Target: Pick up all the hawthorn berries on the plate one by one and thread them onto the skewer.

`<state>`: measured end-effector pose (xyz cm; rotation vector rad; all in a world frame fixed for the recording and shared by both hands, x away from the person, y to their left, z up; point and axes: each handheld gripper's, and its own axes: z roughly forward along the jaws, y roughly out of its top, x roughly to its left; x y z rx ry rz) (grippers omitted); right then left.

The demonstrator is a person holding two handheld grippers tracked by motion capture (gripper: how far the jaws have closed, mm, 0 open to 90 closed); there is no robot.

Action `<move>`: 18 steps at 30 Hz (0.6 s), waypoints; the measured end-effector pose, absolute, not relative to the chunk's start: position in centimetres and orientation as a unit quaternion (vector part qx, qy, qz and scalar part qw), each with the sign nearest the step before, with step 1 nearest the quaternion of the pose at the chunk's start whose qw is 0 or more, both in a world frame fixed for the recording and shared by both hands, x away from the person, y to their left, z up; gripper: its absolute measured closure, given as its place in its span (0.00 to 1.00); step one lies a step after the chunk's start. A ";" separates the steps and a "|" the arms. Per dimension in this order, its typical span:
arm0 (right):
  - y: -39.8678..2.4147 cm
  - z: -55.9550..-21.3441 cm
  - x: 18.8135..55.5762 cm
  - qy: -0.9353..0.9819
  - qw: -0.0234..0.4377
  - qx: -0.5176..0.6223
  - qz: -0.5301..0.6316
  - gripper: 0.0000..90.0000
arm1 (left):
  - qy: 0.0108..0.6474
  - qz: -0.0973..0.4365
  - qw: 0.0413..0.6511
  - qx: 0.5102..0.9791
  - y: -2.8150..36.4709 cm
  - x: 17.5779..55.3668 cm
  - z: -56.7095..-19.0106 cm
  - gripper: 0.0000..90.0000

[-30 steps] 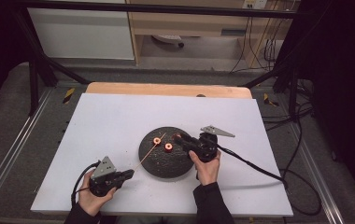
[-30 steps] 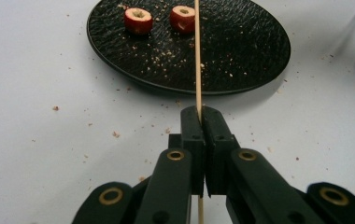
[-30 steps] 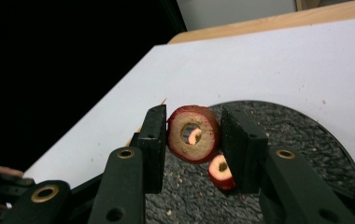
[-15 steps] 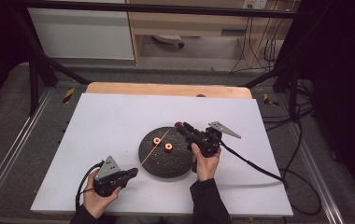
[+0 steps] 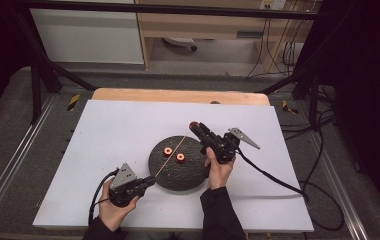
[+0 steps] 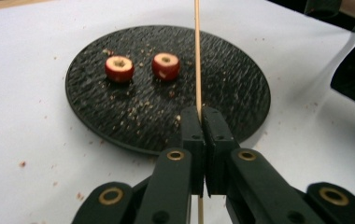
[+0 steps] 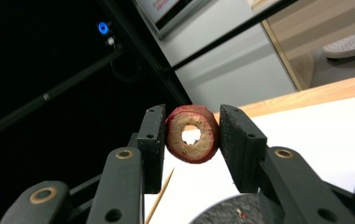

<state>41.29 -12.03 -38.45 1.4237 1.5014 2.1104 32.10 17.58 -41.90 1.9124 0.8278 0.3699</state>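
We see the left gripper (image 5: 145,183) held low near the counter's (image 5: 103,130) near edge, pinching a wooden skewer (image 6: 197,70) that slants out over the black plate (image 5: 193,175). The right gripper (image 5: 196,126) is raised, angled toward the far left — clamping a cored red fruit slice (image 7: 193,134). Two more slices (image 6: 119,68) lie on the plate.

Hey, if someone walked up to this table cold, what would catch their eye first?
Probably the red cored fruit ring pinched in the right gripper, held up above the far edge of the black plate. Next, the thin wooden skewer clamped in the left gripper, slanting over the plate past two more red fruit pieces lying there.
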 end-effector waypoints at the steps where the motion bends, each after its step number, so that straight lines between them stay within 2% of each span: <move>1: -12.1 -38.5 41.3 0.500 0.092 0.480 0.715 0.70 | 0.340 0.153 0.492 0.787 17.4 32.1 -41.8 0.98; 18: -12.5 -38.7 41.1 0.463 0.080 0.481 0.740 0.70 | 0.337 0.154 0.502 0.782 16.2 32.1 -41.8 0.98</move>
